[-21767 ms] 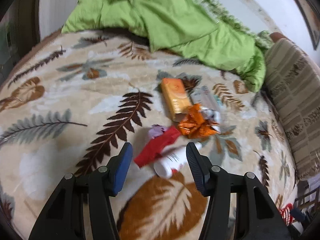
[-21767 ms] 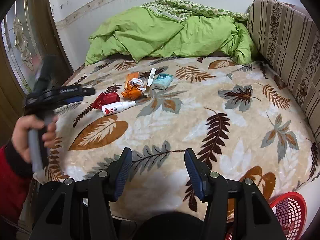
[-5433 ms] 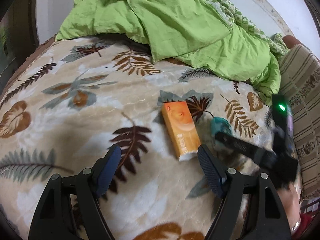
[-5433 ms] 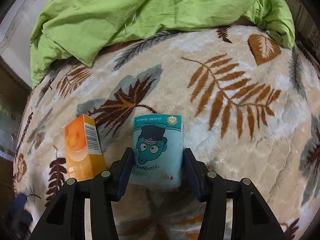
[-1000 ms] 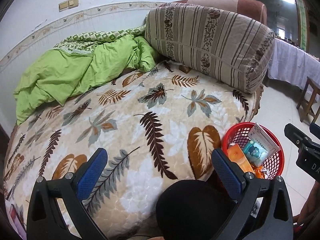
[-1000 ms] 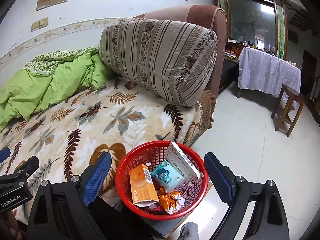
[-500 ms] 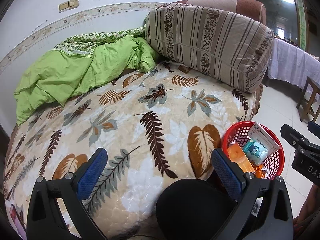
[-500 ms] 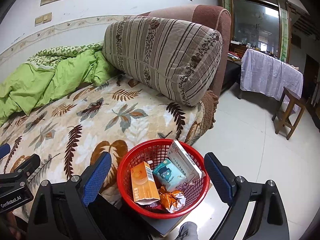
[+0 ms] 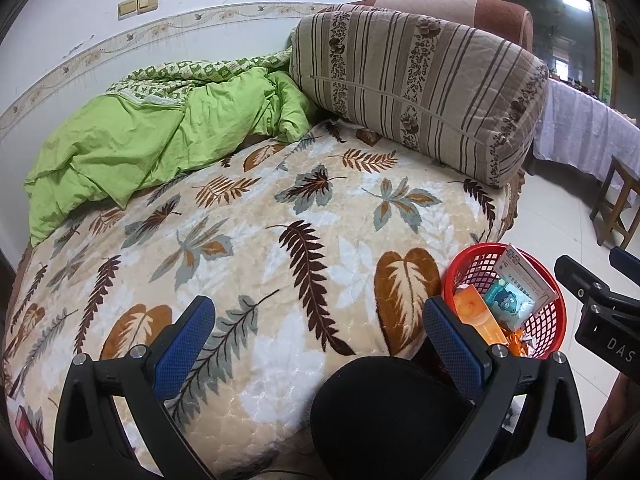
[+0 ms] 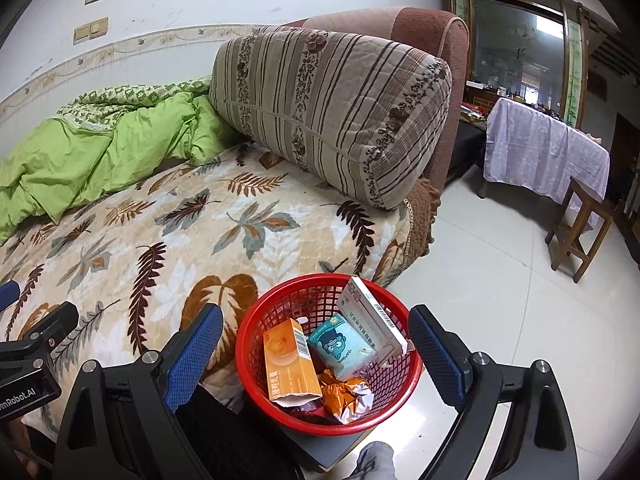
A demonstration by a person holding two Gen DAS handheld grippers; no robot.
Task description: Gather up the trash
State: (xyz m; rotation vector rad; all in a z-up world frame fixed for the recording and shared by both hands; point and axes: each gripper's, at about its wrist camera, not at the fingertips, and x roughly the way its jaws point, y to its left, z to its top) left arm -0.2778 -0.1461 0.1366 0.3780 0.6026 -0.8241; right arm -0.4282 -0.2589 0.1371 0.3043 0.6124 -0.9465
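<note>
Over the basket [image 10: 408, 380], right gripper [image 10: 316, 340] gaping.

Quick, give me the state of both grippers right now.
Left gripper: open, jaws wide apart, holding nothing, above the leaf-print blanket.
Right gripper: open, empty, jaws spread either side of the red basket.
</note>
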